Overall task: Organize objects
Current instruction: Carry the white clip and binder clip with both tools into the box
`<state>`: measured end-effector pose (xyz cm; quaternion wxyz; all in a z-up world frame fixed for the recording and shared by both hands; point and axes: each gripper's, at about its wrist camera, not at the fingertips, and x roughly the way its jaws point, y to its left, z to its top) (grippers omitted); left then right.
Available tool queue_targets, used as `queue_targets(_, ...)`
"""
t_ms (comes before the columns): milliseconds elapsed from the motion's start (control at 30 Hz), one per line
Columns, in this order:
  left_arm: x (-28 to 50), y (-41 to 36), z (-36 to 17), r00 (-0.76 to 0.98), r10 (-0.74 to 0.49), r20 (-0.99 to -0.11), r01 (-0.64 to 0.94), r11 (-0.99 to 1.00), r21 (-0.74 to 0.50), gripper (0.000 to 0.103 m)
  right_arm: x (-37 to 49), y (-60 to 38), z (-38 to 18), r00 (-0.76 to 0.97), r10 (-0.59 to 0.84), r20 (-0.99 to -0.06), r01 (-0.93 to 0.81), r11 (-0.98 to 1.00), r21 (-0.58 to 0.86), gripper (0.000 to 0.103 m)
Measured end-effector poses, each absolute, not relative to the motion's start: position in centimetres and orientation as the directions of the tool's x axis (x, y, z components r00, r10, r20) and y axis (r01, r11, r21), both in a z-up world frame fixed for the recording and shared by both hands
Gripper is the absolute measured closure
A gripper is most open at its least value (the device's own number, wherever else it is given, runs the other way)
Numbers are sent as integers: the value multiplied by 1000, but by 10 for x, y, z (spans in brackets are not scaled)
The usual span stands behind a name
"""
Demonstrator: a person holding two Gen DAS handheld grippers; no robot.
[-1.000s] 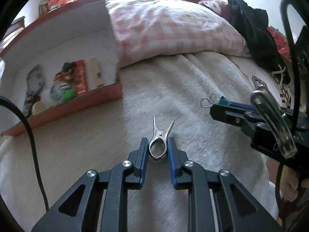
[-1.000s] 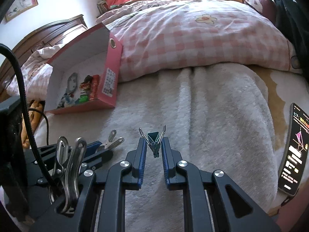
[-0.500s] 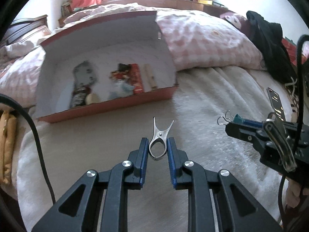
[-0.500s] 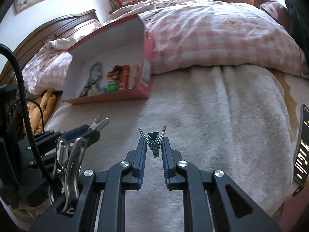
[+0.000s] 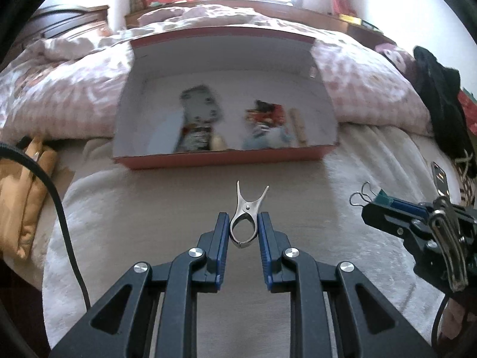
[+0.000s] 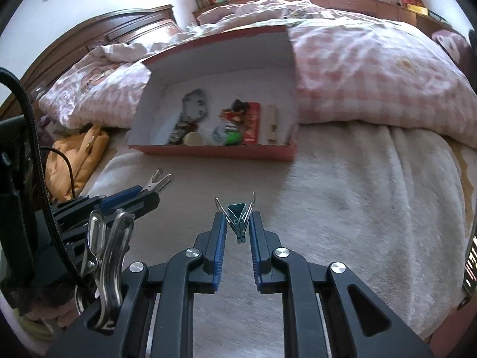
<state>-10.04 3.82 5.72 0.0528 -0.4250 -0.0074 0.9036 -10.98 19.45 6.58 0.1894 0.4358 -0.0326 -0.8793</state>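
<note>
1. Metal clip sits clamped in our left tongs, above the bed blanket. Green binder clip is pinched in our right tongs.
2. Only the right wrist view shows the headboard and a phone edge; the left wrist view shows dark clothes.
3. Vs a sec ago: the red box w/ small items now faces both tongs, nearer and more centred.
</note>
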Motion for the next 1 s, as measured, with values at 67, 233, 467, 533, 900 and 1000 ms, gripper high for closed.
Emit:
queue_targets(67,-102,29,58,-636,91,-766,-68,-996,-62,84,-112,185,68,-550,-365,-751,315,-924,218,86)
queue_targets(233,-109,14,61,-636,80,-767,-44,-997,-67,84,-120,165,71,-552,-364,-751,332,-921,202,86)
queue_targets(467,-130,5,66,-640,69,-765,-37,-998,-59,84,-137,148,79,-569,-360,-739,341,-921,186,86)
queue_targets(533,-139,3,69,-642,66,-763,-36,-998,-56,84,-144,145,81,-573,-360,-737,342,-921,184,86)
queue_targets(900,-191,-4,68,-637,48,-770,-20,-999,-46,84,-192,135,88,-606,-339,-720,331,-930,159,86)
queue_targets(1000,-203,-3,66,-637,43,-770,-24,-999,-36,84,-204,133,87,-612,-333,-718,328,-932,153,86)
